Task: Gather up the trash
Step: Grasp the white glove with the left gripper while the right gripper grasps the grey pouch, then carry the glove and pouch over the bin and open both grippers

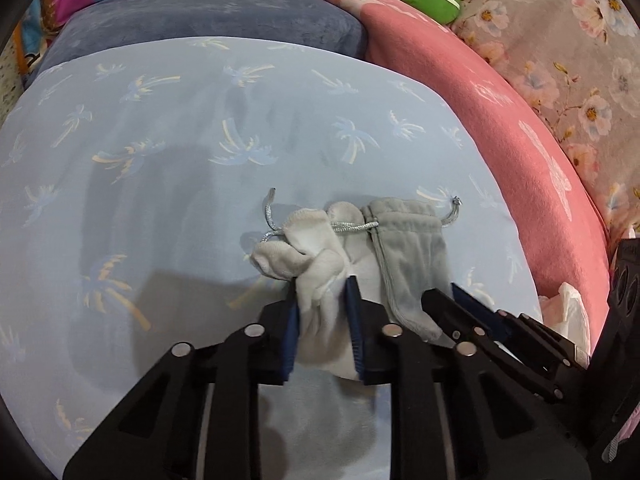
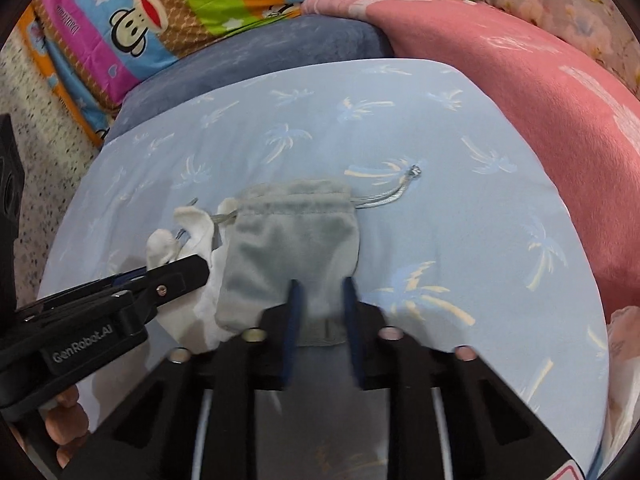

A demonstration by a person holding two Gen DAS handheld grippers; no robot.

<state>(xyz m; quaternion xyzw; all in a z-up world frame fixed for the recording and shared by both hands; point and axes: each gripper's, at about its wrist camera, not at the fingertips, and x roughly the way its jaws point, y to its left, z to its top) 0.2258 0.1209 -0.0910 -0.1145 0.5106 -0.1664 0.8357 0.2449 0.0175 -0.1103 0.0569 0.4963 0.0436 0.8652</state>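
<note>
One white sock [image 1: 316,276] and one grey drawstring pouch [image 2: 292,248] lie touching on the palm-print sheet [image 1: 160,160]. The left gripper [image 1: 323,280] is clamped on the sock; the right gripper [image 2: 320,284] pinches the pouch's near edge (slightly blurred).

Each camera rode on its own gripper and looked steeply down along the fingers, close over a pale blue palm-print cushion [image 1: 160,140]. The left wrist view sat to the left, with the white sock [image 1: 320,272] centred and the right gripper [image 1: 448,296] entering at its right edge. The right wrist view sat to the right, centred on the grey drawstring pouch [image 2: 292,240], with the left gripper [image 2: 192,268] entering from its left. Both shared the cushion, sock, pouch, the far blue-grey pillow [image 2: 260,52] and the pink blanket [image 1: 500,120] to the right.
</note>
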